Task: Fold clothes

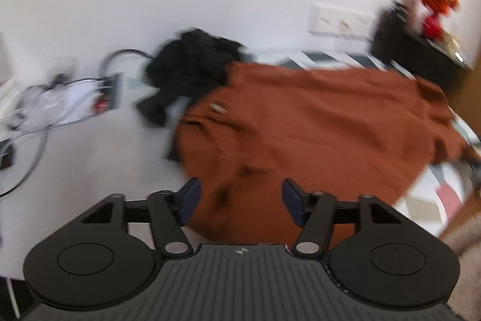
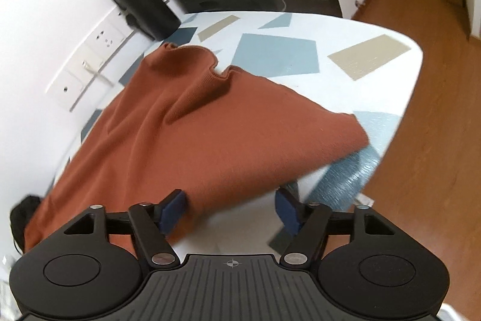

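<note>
Right wrist: right gripper (image 2: 230, 211) released above rust sweater (image 2: 195, 128); left gripper (image 1: 240, 202) released.

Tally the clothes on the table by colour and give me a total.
Rust-orange: 1, the sweater spread on the table.
Black: 1, the crumpled garment beside it.
Total: 2.

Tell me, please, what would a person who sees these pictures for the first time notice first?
The eye goes first to the rust-brown garment spread over the table with the grey and blue shapes, with both open grippers, left and right, at its near edge. Next comes the crumpled black garment beside it toward the wall, and the black bottle standing at the table's far corner.
</note>
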Demonstrator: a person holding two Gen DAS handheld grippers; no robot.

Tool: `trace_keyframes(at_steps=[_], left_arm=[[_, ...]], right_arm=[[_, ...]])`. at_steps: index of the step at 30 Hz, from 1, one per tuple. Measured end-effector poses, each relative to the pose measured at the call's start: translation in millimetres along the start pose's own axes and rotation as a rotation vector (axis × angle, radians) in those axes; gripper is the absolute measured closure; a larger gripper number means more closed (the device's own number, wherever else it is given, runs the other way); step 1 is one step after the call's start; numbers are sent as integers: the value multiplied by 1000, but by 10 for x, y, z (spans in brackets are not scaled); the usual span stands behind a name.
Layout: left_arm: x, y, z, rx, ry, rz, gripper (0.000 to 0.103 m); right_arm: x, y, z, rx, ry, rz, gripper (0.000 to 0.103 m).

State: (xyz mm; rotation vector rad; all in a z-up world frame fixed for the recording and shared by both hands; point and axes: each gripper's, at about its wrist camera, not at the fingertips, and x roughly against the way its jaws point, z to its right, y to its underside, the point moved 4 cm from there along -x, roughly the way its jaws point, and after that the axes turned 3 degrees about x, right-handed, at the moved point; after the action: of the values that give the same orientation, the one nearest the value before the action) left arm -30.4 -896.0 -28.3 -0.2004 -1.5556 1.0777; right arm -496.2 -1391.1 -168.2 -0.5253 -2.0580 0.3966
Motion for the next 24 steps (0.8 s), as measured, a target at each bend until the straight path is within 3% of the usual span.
trace_keyframes(at_steps=[4, 8, 10, 12, 13, 14, 17, 21, 24], left_arm=[[-182, 159, 449, -86, 97, -85, 39], [-377, 341, 815, -228, 106, -126, 39], [-479, 381, 891, -275, 100, -131, 40], [-579, 406, 924, -301, 93, -143, 61], [-626, 412, 926, -305, 90, -151, 88], [-650, 409, 900, -295, 86, -154, 97], [-633, 299, 728, -209, 75, -131, 102], [-503, 30, 364, -26, 45, -88, 102], [-394, -69, 115, 71, 44, -83, 102]], right_arm=[[-136, -107, 70, -72, -2, -4, 39], [-178, -141, 58, -79, -14, -8, 43], [-210, -152, 61, -90, -20, -9, 59], [-234, -163, 57, -95, -22, -9, 72], [-244, -173, 52, -96, -22, -6, 81], [-226, -195, 41, -91, -27, 7, 85], [-102, -284, -16, -66, -51, 71, 92], [281, -444, -232, 23, -67, 217, 94], [499, -542, -394, 132, -10, 307, 94]])
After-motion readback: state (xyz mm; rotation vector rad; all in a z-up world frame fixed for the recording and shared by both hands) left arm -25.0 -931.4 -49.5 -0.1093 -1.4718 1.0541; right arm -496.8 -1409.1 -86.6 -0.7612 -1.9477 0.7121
